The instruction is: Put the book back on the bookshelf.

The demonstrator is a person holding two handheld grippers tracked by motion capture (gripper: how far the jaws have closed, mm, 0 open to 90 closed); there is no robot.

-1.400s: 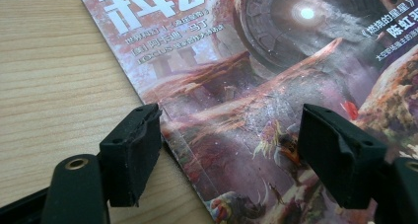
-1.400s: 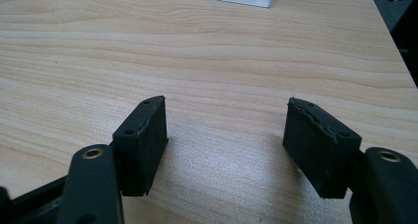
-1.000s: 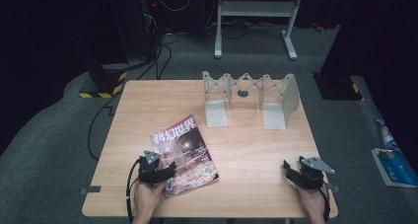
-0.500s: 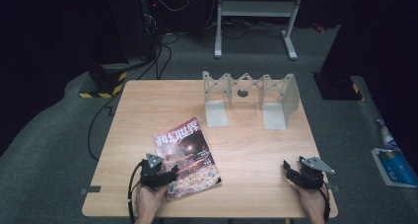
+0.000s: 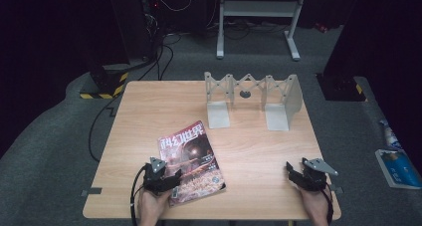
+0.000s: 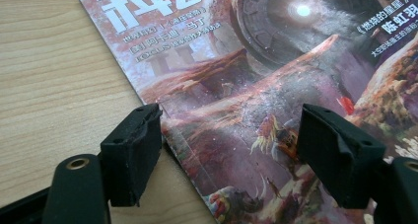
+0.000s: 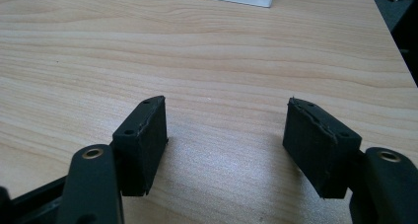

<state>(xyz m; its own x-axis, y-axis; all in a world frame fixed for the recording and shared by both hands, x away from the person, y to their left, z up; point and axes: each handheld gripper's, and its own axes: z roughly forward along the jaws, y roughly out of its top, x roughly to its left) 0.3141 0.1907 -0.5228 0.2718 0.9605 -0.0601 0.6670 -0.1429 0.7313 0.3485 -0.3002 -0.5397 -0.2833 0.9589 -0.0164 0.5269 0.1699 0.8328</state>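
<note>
Left gripper (image 5: 166, 178): lower left of the high view; my jaws stand spread over the near left edge of the magazine, gripping nothing.
Magazine (image 5: 190, 161): lower centre-left, flat on the table (image 5: 149, 111), cover up, tilted.
Rack (image 5: 253, 99): upper centre, empty, well apart from the magazine.
Right gripper (image 5: 298, 175): lower right, jaws spread above bare wood.
Progress: judged early; the magazine is not yet grasped or lifted.

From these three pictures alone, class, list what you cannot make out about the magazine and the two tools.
- Magazine: its near left corner in the high view, covered by the left tool.
- Magazine in the left gripper view: cover cut off by top and right edges.
- Right tool: the gap between its tips, too small in the high view.
</note>
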